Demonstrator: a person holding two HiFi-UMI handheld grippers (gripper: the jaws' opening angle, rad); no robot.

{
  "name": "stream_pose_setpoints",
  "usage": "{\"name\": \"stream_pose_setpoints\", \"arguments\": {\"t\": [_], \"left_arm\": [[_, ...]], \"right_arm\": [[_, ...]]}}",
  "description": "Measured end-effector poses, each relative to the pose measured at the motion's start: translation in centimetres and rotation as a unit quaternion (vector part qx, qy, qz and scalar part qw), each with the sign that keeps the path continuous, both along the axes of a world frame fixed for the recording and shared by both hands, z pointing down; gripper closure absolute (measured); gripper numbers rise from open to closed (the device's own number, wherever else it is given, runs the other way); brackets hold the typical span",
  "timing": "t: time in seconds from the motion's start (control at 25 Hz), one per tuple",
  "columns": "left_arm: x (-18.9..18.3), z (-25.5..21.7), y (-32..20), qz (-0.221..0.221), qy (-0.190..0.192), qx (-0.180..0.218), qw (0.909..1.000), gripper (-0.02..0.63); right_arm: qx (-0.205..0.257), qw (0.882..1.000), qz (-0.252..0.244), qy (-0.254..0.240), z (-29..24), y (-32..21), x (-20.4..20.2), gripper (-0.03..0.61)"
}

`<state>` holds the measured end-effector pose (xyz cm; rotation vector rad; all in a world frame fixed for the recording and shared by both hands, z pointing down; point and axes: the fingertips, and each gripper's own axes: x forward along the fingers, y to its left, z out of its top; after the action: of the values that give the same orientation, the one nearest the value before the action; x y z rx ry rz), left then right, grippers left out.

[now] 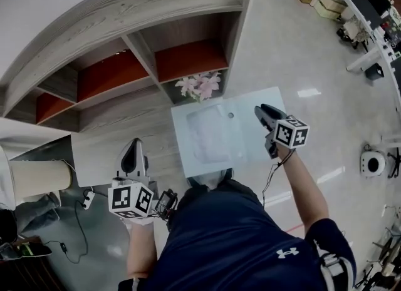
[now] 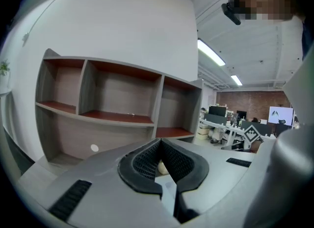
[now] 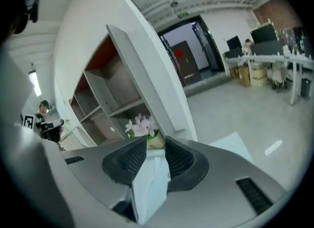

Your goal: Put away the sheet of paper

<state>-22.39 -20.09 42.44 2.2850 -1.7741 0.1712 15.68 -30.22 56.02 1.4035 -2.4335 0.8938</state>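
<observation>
The sheet of paper (image 1: pixel 216 132) is pale and hangs flat in front of me, low before the shelf unit (image 1: pixel 125 64). My right gripper (image 1: pixel 260 111) grips its right edge. In the right gripper view a bunched fold of the sheet (image 3: pixel 149 188) fills the gap between the pads of the right gripper (image 3: pixel 156 146), which are shut on it. More of the sheet (image 3: pixel 238 143) spreads out to the right. My left gripper (image 1: pixel 135 144) is lower left, apart from the sheet and pointing at the shelves. The left gripper (image 2: pixel 160 146) has its tips together, with nothing gripped.
The curved wooden shelf unit (image 2: pixel 117 99) has open compartments with red-brown boards. Pink flowers (image 1: pixel 199 85) stand at its lower right end and show as flowers (image 3: pixel 141 125) just beyond the right jaws. A beige cylinder (image 1: pixel 37 178) and cables (image 1: pixel 88 199) lie left; desks (image 1: pixel 369 8) stand far right.
</observation>
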Motion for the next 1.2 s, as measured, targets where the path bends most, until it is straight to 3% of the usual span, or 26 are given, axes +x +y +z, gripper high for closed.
{"name": "stream_pose_setpoints", "arguments": {"t": [0.16, 0.36, 0.56, 0.76, 1.2], "left_arm": [[-0.3, -2.6, -1.0, 0.0, -0.006, 0.029, 0.9996, 0.598], [-0.6, -6.6, -1.9, 0.003, -0.019, 0.075, 0.997, 0.598], [1.9, -10.7, -1.2, 0.031, -0.086, 0.133, 0.9869, 0.598], [5.1, -10.6, -0.4, 0.08, -0.108, 0.15, 0.9796, 0.598], [4.9, -10.2, -0.5, 0.089, -0.058, 0.152, 0.9827, 0.598]], "right_arm": [[0.113, 0.993, 0.014, 0.016, -9.1, 0.5, -0.3, 0.489], [0.231, 0.973, 0.01, 0.016, -18.5, 1.7, -3.1, 0.505], [0.326, 0.945, -0.003, 0.035, -25.0, 4.7, -6.5, 0.526], [0.367, 0.93, -0.012, 0.03, -27.0, 7.0, -9.4, 0.535], [0.401, 0.912, 0.019, 0.089, -26.9, 7.5, -9.9, 0.56]]}}
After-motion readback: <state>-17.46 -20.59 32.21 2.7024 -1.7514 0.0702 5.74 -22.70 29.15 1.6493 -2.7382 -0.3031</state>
